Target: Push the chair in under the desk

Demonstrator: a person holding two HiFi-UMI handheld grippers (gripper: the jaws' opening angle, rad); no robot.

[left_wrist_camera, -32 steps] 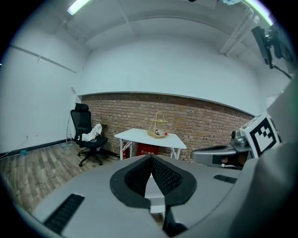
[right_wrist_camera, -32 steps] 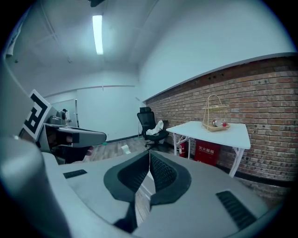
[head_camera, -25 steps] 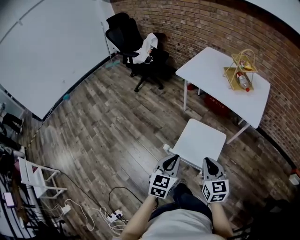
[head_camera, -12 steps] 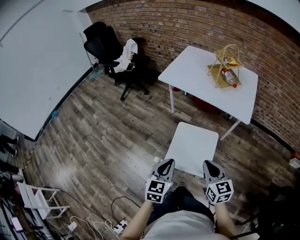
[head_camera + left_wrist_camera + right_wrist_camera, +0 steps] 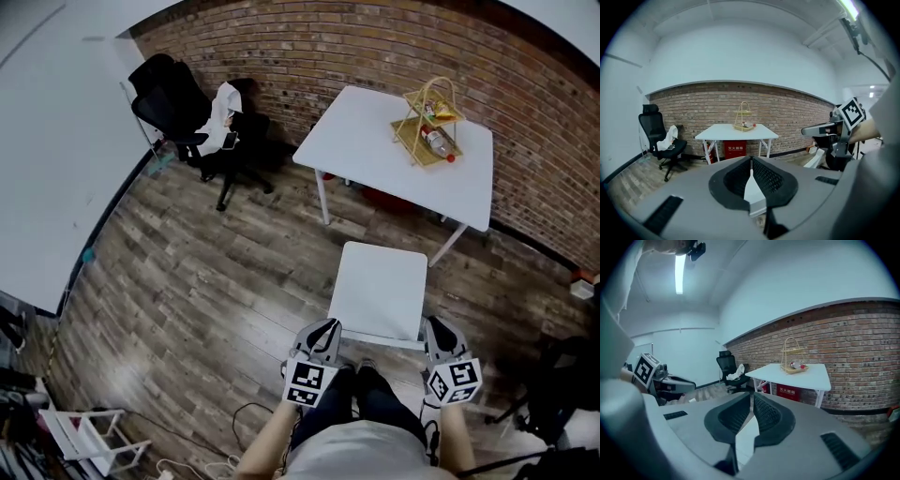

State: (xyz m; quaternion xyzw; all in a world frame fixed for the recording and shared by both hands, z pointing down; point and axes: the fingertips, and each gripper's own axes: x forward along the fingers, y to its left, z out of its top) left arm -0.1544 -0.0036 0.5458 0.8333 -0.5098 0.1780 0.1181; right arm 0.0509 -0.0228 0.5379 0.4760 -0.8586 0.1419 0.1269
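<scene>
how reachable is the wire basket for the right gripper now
Probably not: the right gripper is shut on the chair, whose seat lies between it and the wire basket on the desk.

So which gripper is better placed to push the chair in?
Neither clearly: left gripper and right gripper each clamp a rear corner of the chair, desk straight ahead; both together seems steadiest.

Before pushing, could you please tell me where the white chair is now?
In the head view, the white chair stands centre-right, just in front of the white desk, its near edge held by the left hand-held gripper and right hand-held gripper.
</scene>
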